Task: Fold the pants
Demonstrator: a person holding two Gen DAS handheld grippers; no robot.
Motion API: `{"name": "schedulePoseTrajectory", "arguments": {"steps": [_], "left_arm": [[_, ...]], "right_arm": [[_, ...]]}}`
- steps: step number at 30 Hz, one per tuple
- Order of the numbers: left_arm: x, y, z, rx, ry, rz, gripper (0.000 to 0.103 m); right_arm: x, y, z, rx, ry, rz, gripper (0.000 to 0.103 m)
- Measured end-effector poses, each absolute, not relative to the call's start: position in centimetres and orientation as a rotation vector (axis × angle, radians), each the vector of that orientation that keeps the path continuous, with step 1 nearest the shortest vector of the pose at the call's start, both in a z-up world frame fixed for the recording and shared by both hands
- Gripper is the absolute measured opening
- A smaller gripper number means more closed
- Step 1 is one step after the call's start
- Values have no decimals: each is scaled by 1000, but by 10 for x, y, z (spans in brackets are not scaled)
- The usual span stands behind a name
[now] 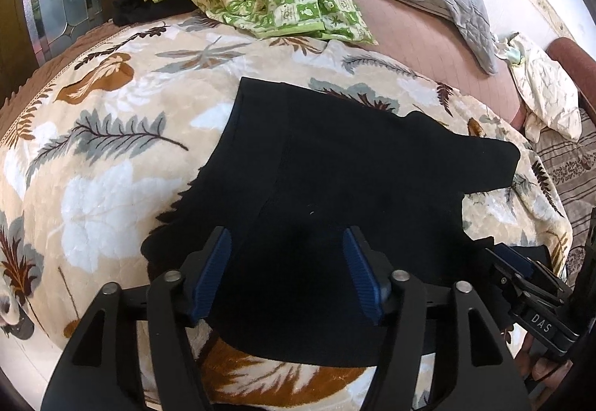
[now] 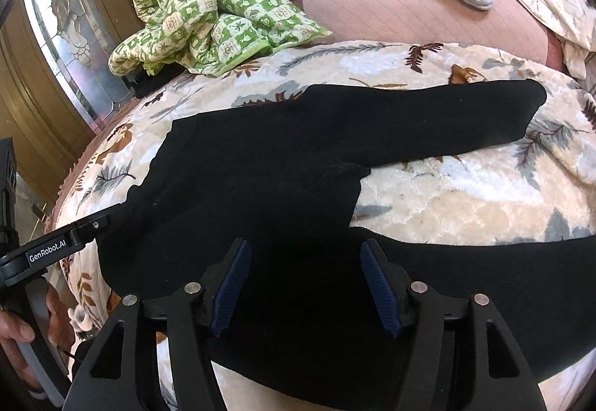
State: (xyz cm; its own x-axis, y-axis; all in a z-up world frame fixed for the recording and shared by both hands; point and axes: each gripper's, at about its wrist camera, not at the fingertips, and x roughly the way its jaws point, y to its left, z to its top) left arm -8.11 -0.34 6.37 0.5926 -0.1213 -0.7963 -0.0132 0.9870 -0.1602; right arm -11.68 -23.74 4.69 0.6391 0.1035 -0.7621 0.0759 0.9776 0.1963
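Lying flat, the black pants (image 2: pixel 260 157) (legs splayed apart) sit beneath both grippers' released jaws.

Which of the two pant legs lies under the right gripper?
The near leg, running rightward along the bed's front edge beneath the open right gripper. The far leg stretches away toward the pillow side, well beyond the fingers.

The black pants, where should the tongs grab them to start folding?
Probably the near leg of the black pants, close to the crotch, with the right tongs coming straight down from above. The pants lie flat on the leaf blanket with both legs spread apart, and those open tongs hover right over that leg, ready to pinch it and carry it onto the far leg.
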Motion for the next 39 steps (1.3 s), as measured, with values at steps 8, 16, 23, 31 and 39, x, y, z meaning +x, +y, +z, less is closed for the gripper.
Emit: {"name": "schedulePoseTrajectory", "arguments": {"steps": [8,16,23,31,39], "left_arm": [[-65,-9,66,-138,946,-85,80],[-17,4,77,-165,924,-119,84],[33,34,70,-173,943,-56,85],[88,39,35,-92,1040,-17,85],[106,23,16,-70,1047,-20,95]], "right_arm": [[-102,-243,56,195,872,14,71],[-54,-255,73,141,846,23,76],[-43,-261,66,155,845,28,76],[-45,-281,55,228,848,-2,76],[-44,-286,51,242,841,-12,78]]}}
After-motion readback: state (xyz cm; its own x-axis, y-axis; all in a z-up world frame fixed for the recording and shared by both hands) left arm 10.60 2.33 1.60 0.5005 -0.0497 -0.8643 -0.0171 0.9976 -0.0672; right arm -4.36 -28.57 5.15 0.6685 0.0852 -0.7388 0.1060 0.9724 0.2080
